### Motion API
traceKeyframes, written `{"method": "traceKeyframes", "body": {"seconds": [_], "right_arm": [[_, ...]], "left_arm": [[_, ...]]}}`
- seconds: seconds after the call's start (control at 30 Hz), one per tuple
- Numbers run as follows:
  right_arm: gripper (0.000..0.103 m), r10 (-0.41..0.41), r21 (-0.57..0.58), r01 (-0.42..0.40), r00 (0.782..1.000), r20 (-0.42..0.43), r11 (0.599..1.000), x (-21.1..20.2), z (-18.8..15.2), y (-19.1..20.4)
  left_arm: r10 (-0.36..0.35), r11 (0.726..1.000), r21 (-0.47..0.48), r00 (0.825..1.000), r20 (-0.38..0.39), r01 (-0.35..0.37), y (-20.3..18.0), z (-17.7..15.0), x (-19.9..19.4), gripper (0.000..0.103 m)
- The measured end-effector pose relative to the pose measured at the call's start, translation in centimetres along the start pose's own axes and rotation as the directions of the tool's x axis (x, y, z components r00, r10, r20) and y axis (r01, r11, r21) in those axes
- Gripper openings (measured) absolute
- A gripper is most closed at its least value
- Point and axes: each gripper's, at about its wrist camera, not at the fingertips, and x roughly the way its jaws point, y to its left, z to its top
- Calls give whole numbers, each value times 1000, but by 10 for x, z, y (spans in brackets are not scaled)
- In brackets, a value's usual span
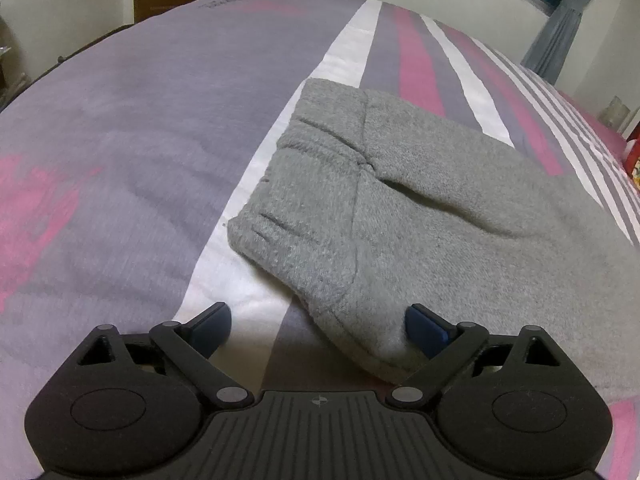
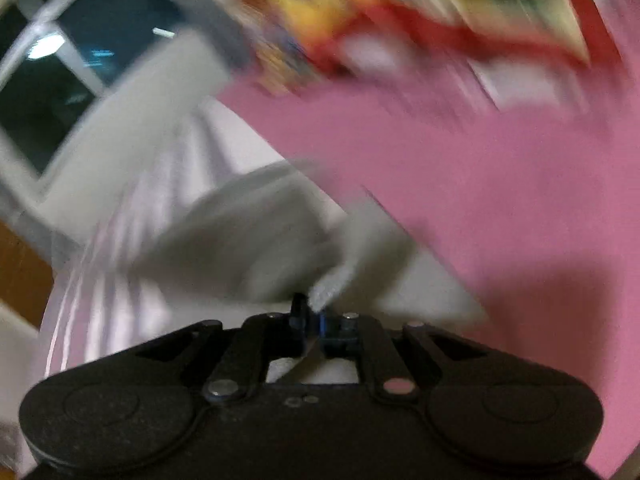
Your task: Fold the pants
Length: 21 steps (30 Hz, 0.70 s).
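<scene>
R view blurred [image 2: 400, 140], pants [image 2: 240, 240] edge pinched, bed [image 1: 120, 140]

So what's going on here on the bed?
A person with a gripper in each hand is folding grey pants on a striped bedspread. The left gripper hangs open over the near corner of the pants, gripping nothing. The right gripper is shut on a pinch of the grey fabric; that view is heavily blurred.
</scene>
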Motion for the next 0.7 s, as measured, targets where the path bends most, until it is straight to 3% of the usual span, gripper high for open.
{"method": "traceKeyframes", "body": {"seconds": [0.07, 0.13, 0.23, 0.3, 0.37, 0.43, 0.5, 0.7], "right_arm": [[4, 38, 57, -39, 999, 24, 998, -1, -3, -10], [10, 56, 75, -58, 998, 36, 995, -3, -5, -10], [18, 55, 48, -57, 998, 33, 997, -6, -7, -4], [19, 48, 13, -48, 998, 27, 999, -9, -6, 0], [21, 45, 1, -45, 999, 24, 999, -11, -7, 1], [23, 42, 1, -42, 999, 23, 999, -7, -5, 3], [24, 38, 1, -38, 999, 23, 999, -6, -4, 4], [25, 29, -16, -29, 999, 20, 999, -5, -5, 5]], "left_arm": [[1, 1000, -16, 1000, 0, -1, 1, 3, -5, 94], [-17, 997, -80, 999, 42, 20, 8, 5, -19, 94], [-109, 962, -228, 979, 171, 147, 29, 0, -45, 91], [-169, 930, -297, 969, 183, 218, 39, -2, -48, 62], [-196, 909, -341, 967, 164, 242, 45, -3, -43, 53], [-228, 892, -355, 957, 178, 278, 45, -5, -39, 35], [-222, 895, -346, 954, 199, 280, 41, -6, -41, 25], [-183, 920, -298, 950, 253, 256, 26, -12, -48, 23]]}}
